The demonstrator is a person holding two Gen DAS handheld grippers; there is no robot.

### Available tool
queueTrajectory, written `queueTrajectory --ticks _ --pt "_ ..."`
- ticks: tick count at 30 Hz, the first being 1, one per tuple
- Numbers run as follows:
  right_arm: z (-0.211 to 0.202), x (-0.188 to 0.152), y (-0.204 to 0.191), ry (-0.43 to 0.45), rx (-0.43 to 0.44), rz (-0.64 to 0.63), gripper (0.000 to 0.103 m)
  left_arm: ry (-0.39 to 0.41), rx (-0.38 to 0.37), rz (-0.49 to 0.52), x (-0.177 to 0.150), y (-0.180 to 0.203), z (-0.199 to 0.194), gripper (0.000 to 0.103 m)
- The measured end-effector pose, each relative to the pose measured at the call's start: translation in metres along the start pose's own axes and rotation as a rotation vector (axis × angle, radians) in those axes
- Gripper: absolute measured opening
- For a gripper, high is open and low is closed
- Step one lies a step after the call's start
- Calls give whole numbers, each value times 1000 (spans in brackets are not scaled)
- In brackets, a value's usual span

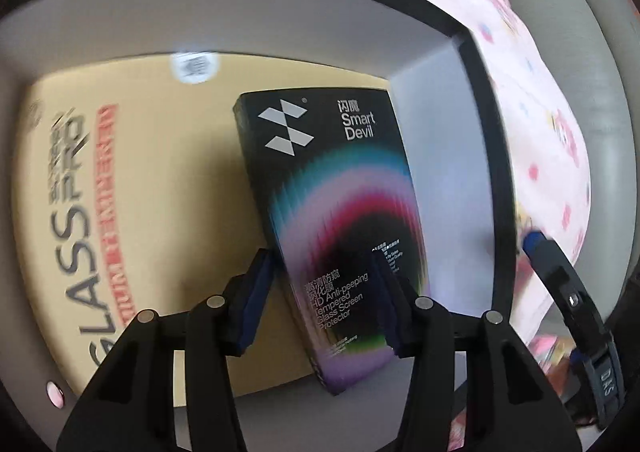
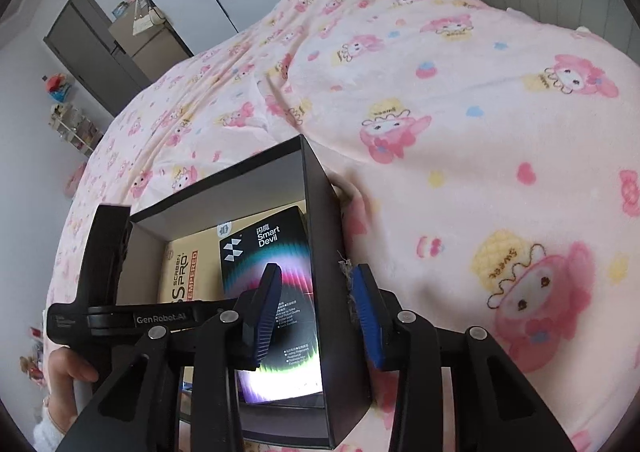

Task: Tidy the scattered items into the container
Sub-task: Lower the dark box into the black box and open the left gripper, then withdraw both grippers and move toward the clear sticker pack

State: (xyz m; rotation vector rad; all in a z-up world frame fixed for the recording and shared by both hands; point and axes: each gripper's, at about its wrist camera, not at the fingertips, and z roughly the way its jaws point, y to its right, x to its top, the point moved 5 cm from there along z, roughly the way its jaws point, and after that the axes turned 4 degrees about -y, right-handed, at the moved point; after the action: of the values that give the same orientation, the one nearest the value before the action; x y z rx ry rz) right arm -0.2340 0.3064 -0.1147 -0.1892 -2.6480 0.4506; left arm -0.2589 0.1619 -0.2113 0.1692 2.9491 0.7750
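The left tongs [image 1: 326,300] are clamped on the lower sides of the flat black Smart Devil screen-protector box with the rainbow swirl [image 1: 336,220], holding it tilted inside the open black cardboard container with pale inner walls [image 1: 432,140]. Under it a tan GLASS PRO screen-protector box [image 1: 120,212] already lies flat on the container floor. The right tongs [image 2: 316,312] straddle the container's near side wall, one blue pad inside and one outside; I cannot tell whether the pads press on that wall. The container sits on the bed, on a pink cartoon-print blanket [image 2: 460,112].

To finish this step well, I would lower the black box until its far edge rests on the tan one, then lay it flat beside the right-hand wall before parting the left tongs, so it does not drop and slide. The right tongs should steady the wall, since the soft blanket lets the container tip.
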Motion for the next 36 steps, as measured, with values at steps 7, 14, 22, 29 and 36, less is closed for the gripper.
queueTrajectory --ticks 7,14,22,29,36 --pt "11 27 -3 -2 2 -17 34 100 49 16 20 -11 -31 47" --pt "51 36 0 -95 -5 11 34 190 80 -33 55 -15 -35 33" --pt "51 11 3 -128 72 40 33 100 54 5 20 -33 -26 37" --pt "-14 -7 -9 53 -61 -57 33 162 44 71 -80 -48 -84 37" --pt "-47 -59 -55 91 29 -187 33 283 42 76 -161 -88 -123 37"
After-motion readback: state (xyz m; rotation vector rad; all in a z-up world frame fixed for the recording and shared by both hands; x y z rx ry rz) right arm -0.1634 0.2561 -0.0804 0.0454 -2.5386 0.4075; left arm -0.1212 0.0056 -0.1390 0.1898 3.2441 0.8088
